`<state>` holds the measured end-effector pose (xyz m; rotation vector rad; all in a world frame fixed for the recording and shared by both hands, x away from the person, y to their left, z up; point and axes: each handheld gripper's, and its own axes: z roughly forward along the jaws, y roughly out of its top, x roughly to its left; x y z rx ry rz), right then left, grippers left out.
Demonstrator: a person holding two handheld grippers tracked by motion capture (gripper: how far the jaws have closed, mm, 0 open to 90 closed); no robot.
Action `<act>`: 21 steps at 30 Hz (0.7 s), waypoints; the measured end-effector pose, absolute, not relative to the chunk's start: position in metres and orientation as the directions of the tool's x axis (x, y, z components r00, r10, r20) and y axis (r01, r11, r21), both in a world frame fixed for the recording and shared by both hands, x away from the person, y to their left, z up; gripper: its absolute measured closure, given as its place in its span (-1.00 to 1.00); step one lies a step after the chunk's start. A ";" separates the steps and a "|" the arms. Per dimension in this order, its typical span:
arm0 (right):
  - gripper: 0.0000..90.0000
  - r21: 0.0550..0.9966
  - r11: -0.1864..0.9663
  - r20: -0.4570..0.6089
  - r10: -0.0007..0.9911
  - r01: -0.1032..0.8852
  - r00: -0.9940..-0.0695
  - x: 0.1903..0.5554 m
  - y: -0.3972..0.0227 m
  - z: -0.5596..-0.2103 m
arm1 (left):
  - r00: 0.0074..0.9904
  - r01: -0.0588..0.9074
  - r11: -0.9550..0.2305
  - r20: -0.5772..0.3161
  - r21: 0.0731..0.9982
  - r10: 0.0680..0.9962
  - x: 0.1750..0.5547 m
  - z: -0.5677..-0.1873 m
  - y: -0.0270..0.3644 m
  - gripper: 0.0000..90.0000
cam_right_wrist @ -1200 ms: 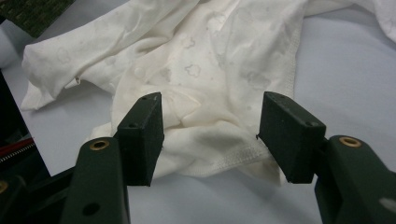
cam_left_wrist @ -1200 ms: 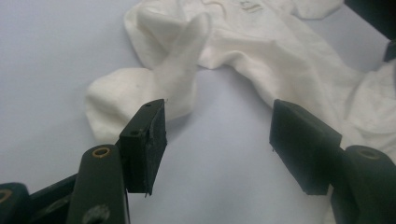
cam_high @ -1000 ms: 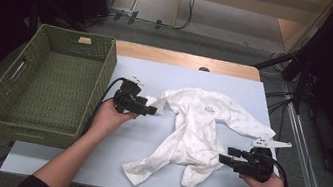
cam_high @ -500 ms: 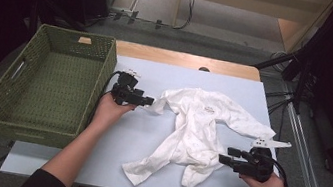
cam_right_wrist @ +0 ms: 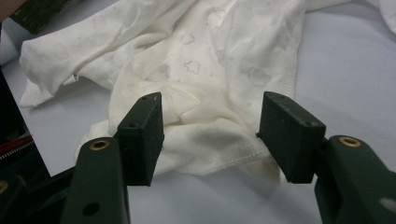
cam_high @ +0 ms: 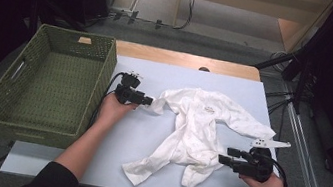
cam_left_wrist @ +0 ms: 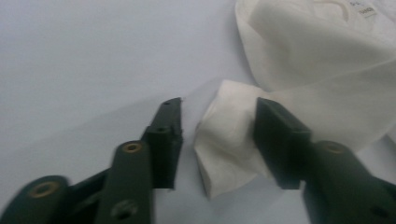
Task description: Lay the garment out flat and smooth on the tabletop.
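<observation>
Left tongs (cam_left_wrist: 217, 140) nearer romper sleeve (cam_left_wrist: 224, 140)

The table (cam_high: 157, 137), topped with a pale blue sheet, carries a green woven basket (cam_high: 49, 82) at left and a white baby romper (cam_high: 194, 128), spread flat beside it.

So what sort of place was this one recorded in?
Probably a lab or studio recording station, not a home: a white-topped table on a carpeted floor, a dark tripod beside it, loose cables behind, and staged props, a baby romper and green basket.
</observation>
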<state>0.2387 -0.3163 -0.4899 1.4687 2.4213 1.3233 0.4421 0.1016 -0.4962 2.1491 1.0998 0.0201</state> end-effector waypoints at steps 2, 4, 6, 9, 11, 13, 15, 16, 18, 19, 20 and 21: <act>-0.15 0.663 0.201 0.385 0.735 0.721 -0.558 0.239 -0.316 -0.490 | 0.653 0.692 -0.407 -0.276 0.596 0.705 0.441 -0.497 0.099 0.44; -0.15 0.663 0.202 0.385 0.734 0.721 -0.559 0.239 -0.316 -0.490 | 0.666 0.681 -0.423 -0.265 0.598 0.697 0.440 -0.498 0.096 0.67; -0.15 0.662 0.204 0.383 0.735 0.721 -0.560 0.239 -0.316 -0.490 | 0.665 0.687 -0.429 -0.268 0.586 0.697 0.441 -0.498 0.096 0.85; -0.14 0.663 0.204 0.383 0.734 0.720 -0.560 0.239 -0.316 -0.490 | 0.643 0.718 -0.412 -0.308 0.561 0.701 0.445 -0.494 0.097 0.90; -0.14 0.664 0.201 0.385 0.734 0.720 -0.560 0.239 -0.316 -0.490 | 0.642 0.706 -0.388 -0.304 0.592 0.704 0.446 -0.482 0.099 0.90; -0.14 0.665 0.202 0.384 0.734 0.719 -0.560 0.240 -0.316 -0.491 | 0.634 0.701 -0.367 -0.300 0.612 0.712 0.447 -0.471 0.102 0.90; -0.14 0.664 0.203 0.384 0.734 0.720 -0.561 0.240 -0.316 -0.490 | 0.627 0.691 -0.339 -0.295 0.639 0.721 0.449 -0.455 0.105 0.90; -0.14 0.664 0.204 0.383 0.733 0.719 -0.562 0.239 -0.316 -0.490 | 0.624 0.687 -0.327 -0.296 0.649 0.724 0.449 -0.450 0.106 0.89; -0.14 0.664 0.204 0.383 0.734 0.719 -0.562 0.239 -0.315 -0.490 | 0.621 0.673 -0.308 -0.288 0.672 0.729 0.449 -0.437 0.107 0.89; -0.14 0.664 0.204 0.383 0.734 0.720 -0.561 0.239 -0.315 -0.490 | 0.623 0.665 -0.301 -0.285 0.683 0.729 0.449 -0.432 0.108 0.89; -0.14 0.664 0.204 0.383 0.734 0.720 -0.561 0.239 -0.315 -0.490 | 0.624 0.659 -0.299 -0.279 0.690 0.730 0.449 -0.426 0.108 0.89; -0.14 0.664 0.204 0.382 0.734 0.719 -0.562 0.239 -0.315 -0.490 | 0.622 0.653 -0.293 -0.275 0.698 0.733 0.448 -0.421 0.109 0.89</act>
